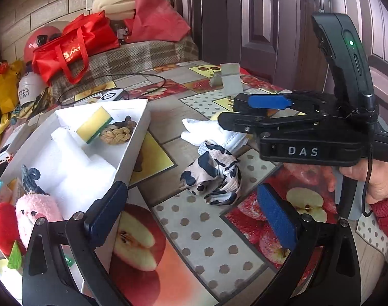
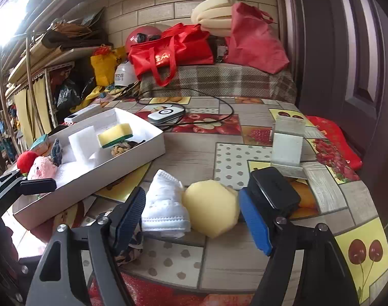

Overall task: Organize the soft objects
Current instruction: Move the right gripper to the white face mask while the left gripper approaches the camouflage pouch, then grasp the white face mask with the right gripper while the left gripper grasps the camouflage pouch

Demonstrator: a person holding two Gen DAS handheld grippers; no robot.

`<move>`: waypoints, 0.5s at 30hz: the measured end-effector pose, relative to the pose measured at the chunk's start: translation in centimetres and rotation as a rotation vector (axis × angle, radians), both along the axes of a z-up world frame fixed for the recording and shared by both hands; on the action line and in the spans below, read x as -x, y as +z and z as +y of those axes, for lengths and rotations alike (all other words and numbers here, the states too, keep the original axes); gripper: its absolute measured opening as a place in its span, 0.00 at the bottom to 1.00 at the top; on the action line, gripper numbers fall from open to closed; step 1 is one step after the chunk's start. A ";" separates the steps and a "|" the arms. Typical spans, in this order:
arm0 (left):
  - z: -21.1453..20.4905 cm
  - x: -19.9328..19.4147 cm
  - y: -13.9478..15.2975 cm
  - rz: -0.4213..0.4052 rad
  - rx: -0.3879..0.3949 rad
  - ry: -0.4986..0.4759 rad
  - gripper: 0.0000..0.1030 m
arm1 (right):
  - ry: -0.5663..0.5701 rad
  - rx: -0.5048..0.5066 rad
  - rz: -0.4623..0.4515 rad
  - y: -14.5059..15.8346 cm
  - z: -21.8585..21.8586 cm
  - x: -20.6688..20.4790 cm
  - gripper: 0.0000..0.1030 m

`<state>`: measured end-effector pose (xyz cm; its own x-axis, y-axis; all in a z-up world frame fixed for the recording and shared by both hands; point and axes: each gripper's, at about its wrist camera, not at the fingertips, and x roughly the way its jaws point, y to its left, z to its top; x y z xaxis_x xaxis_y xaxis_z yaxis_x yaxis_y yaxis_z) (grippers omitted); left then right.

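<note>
Right wrist view: right gripper stands part open around a pale yellow foam lump and white face mask, pads not pressing. Left gripper gapes empty, black-and-white patterned cloth at twelve o'clock, white cardboard box at ten.

Free tablecloth lies open in front of the left gripper, up to the cow-print cloth. White box walls off the left side; its near corner sits just beside the left finger. Right gripper and the hand holding it block the right approach. Ahead of the right gripper: white mask and yellow sponge side by side, possibly touching. Grey stand behind them; bare table between box and stand.
</note>
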<state>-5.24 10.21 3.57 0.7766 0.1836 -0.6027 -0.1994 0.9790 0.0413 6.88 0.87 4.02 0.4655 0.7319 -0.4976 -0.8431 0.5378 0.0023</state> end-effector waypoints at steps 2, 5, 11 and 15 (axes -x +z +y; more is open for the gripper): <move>-0.2 0.3 0.1 -0.012 -0.010 0.008 1.00 | 0.046 0.036 -0.015 -0.2 1.1 0.6 0.60; 0.0 0.6 0.2 -0.023 -0.006 0.027 1.00 | 0.081 0.107 0.010 -0.9 3.1 0.3 0.52; -0.2 -0.9 -0.7 0.062 -0.013 0.013 1.00 | 0.111 0.195 0.071 -2.2 4.9 -0.4 0.39; -0.1 -2.1 -1.3 0.104 0.019 0.000 0.92 | 0.100 0.103 0.059 -1.3 3.1 -0.1 0.39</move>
